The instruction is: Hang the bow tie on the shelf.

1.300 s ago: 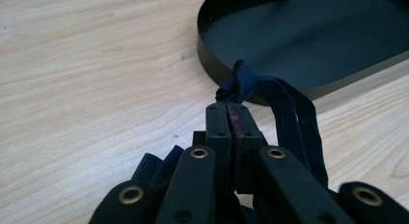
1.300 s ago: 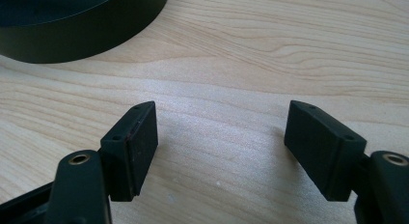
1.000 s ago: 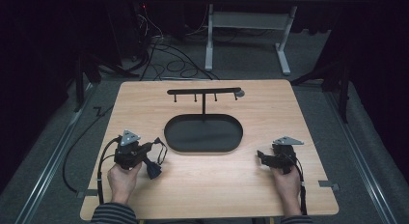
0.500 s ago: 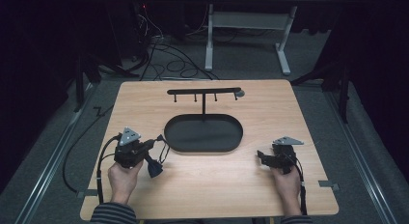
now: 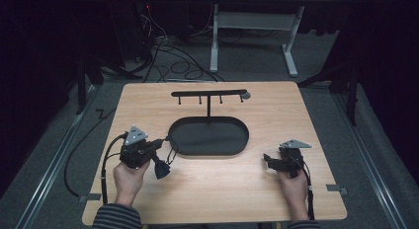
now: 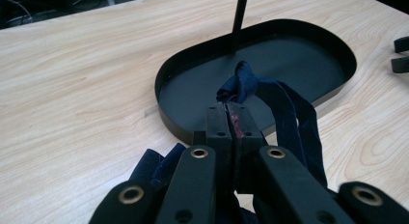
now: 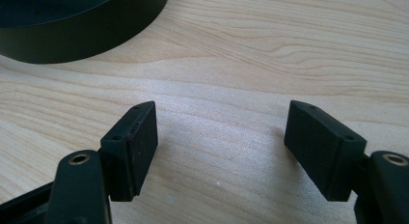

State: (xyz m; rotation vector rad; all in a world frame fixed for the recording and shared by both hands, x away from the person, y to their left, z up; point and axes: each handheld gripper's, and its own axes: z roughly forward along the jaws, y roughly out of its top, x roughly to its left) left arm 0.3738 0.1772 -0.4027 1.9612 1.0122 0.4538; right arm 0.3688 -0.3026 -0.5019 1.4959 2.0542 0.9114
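My left gripper (image 5: pixel 162 142) is at the table's front left, shut on a dark blue strip of cloth (image 5: pixel 161 169). The cloth hangs below the gripper, down to the wood. In the left gripper view the jaws (image 6: pixel 231 109) pinch a bunched fold of the cloth (image 6: pixel 285 102), and a loop falls to the right. Just beyond stands a black oval tray (image 5: pixel 210 151) with a thin post and a T-bar rack (image 5: pixel 209 94) with small hooks. My right gripper (image 5: pixel 267 159) rests low at the front right, open, with bare wood between its pads (image 7: pixel 137 137).
The tray's rim (image 7: pixel 72 38) lies just ahead and left of the right gripper. The right gripper's tips show at the edge of the left gripper view (image 6: pixel 400 55). The wooden table (image 5: pixel 276 115) has its edges close behind both hands. Cables and a stand's legs lie on the floor beyond.
The left gripper has shifted very slightly with the cloth in it, and the hanging end has swung a little. The right gripper has stayed put.
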